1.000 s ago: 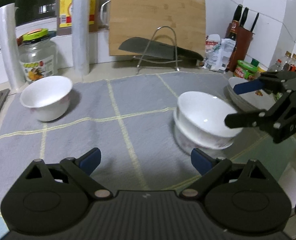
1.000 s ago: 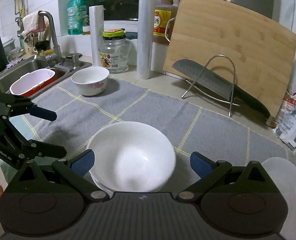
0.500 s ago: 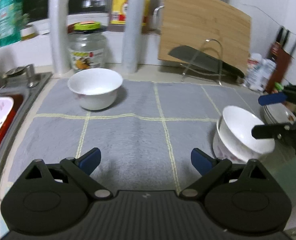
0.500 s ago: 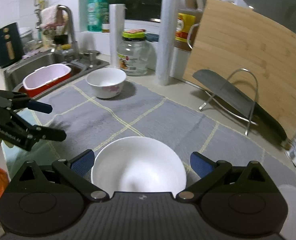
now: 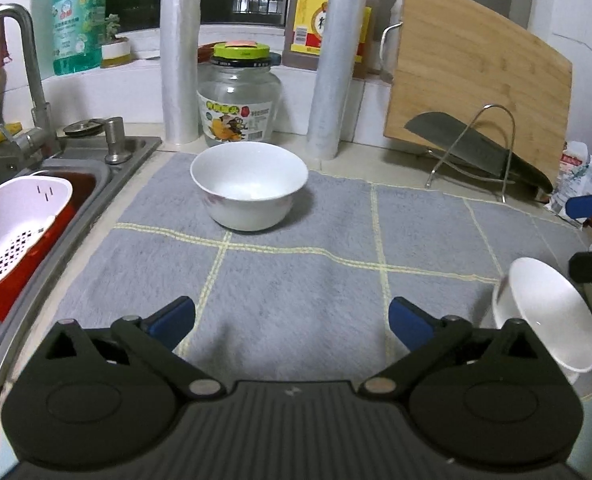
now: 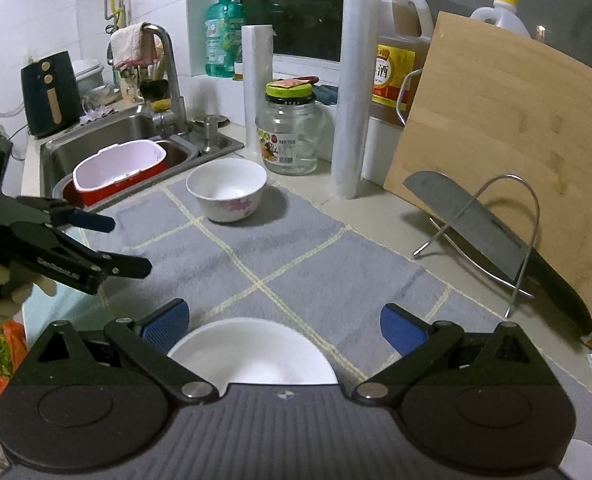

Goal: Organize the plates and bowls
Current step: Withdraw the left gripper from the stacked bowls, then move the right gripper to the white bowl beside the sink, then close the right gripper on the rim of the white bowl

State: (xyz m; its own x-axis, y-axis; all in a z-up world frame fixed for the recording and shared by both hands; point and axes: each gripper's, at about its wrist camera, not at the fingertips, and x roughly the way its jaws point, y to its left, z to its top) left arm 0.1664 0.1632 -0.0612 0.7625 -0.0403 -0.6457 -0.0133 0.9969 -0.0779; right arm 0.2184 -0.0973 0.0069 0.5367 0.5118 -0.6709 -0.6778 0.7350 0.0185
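- We hold our left gripper (image 5: 292, 318) low over the grey drying mat (image 5: 296, 280), fingers spread wide and empty, aimed at the flower-printed white bowl (image 5: 250, 191) that stands alone at 12 o'clock near the glass jar (image 5: 238, 100).
- Our right gripper (image 6: 284, 326) also has its fingers released, and nothing is between them; the stacked bowls (image 6: 252, 354) sit just under it at 6 o'clock, apparently set down there to form the pile.
- In the left view that stack shows at 4 o'clock, the top bowl tilted in the lower one, with plates just beside it at the bench edge.
- We judge the lone bowl is next, since it alone sits apart from the stack.
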